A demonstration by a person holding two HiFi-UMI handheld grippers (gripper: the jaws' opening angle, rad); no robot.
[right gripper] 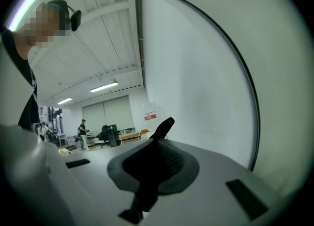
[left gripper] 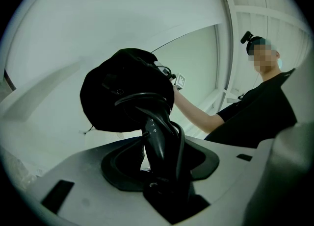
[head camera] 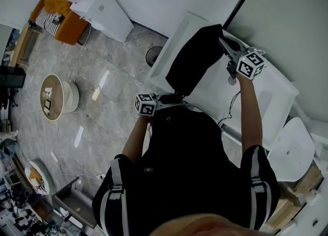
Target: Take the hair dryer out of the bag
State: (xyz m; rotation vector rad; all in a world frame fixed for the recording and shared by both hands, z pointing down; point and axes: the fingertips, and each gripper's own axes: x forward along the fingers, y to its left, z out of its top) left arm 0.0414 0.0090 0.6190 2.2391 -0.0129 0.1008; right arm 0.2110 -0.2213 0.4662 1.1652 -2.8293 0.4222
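**Dim, cool and fisheye-bent**

Lit softly from overhead by ceiling strips [right gripper: 104, 87] far beyond the right claw [right gripper: 166, 123], with a brighter tube [right gripper: 27, 2] flaring high to its left. Crushes the hair dryer [left gripper: 154, 124] in the left claw [left gripper: 164, 151] and the black bag [left gripper: 117, 97] just above to silhouettes. Glares pale off floor tiles [head camera: 105, 79] left of that claw. Bends edges and blackens corners in both gripper views.

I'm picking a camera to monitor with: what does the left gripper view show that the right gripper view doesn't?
Only left: the left claw shut on the dryer handle, the bag held up behind it. Only right: the right claw, shut, and a far room with a bystander. Both: the person holding them.
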